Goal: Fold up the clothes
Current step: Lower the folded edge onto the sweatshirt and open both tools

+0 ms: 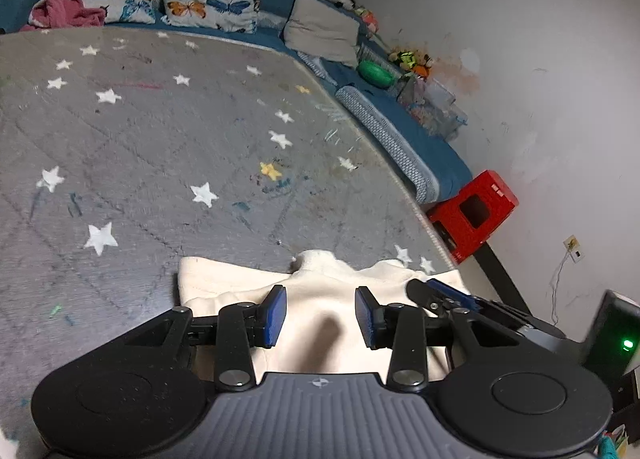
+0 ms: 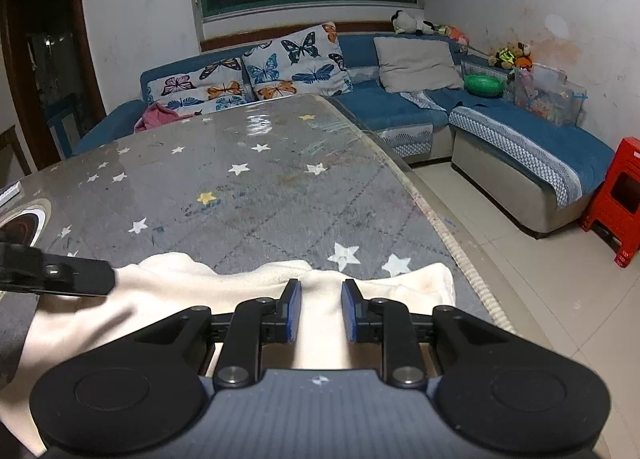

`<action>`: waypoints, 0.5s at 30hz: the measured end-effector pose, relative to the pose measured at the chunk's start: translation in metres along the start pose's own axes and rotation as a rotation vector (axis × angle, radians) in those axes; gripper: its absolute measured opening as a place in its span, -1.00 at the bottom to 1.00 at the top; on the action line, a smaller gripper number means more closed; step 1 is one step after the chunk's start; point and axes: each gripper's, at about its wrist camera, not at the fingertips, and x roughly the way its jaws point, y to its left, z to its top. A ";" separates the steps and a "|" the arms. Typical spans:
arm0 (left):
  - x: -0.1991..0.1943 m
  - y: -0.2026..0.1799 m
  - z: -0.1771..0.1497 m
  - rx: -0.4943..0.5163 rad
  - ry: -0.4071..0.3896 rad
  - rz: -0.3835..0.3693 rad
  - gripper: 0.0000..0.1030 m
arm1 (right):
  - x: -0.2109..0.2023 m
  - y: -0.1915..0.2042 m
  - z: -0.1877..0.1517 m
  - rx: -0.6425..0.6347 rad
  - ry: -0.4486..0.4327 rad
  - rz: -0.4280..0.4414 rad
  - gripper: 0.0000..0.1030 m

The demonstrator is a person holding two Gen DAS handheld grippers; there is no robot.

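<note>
A cream fleece garment [image 1: 224, 279] lies bunched at the near edge of the grey star-patterned table [image 1: 160, 139]. My left gripper [image 1: 320, 295] hovers over its middle, open, with the blue pads wide apart and cloth only beneath them. My right gripper [image 1: 434, 291] rests on the garment's right end. In the right wrist view the garment [image 2: 180, 283] spreads to the left, and a ridge of it fills the narrow gap of my right gripper [image 2: 320, 287] from pad to pad. One black finger of my left gripper [image 2: 80, 279] lies over the cloth at the left.
The table's [image 2: 260, 211] right edge drops to a tiled floor [image 2: 520, 299]. Beyond stand a blue corner sofa [image 2: 520, 139] with butterfly cushions [image 2: 296, 59], a pink cloth [image 2: 158, 115], a green bowl [image 2: 482, 85], a clear toy box [image 2: 548, 95] and a red stool [image 2: 616, 195].
</note>
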 end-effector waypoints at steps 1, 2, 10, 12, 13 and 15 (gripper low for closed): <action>0.003 0.001 0.000 -0.002 0.004 0.004 -0.22 | 0.000 0.000 0.000 -0.005 0.000 0.000 -0.57; 0.006 0.002 -0.001 -0.004 0.006 0.007 -0.24 | 0.000 0.000 0.001 -0.010 0.002 0.001 -0.57; 0.009 0.001 -0.002 0.006 0.001 0.023 -0.25 | -0.023 0.014 0.003 -0.053 -0.015 0.056 -0.36; 0.008 0.000 -0.003 0.009 -0.003 0.028 -0.25 | -0.026 0.022 0.000 -0.076 -0.015 0.078 -0.27; 0.008 0.000 -0.003 0.010 -0.004 0.030 -0.25 | -0.026 0.027 -0.002 -0.087 -0.013 0.087 -0.27; 0.007 -0.001 -0.005 0.011 -0.006 0.032 -0.25 | -0.027 0.034 -0.006 -0.107 -0.014 0.088 -0.27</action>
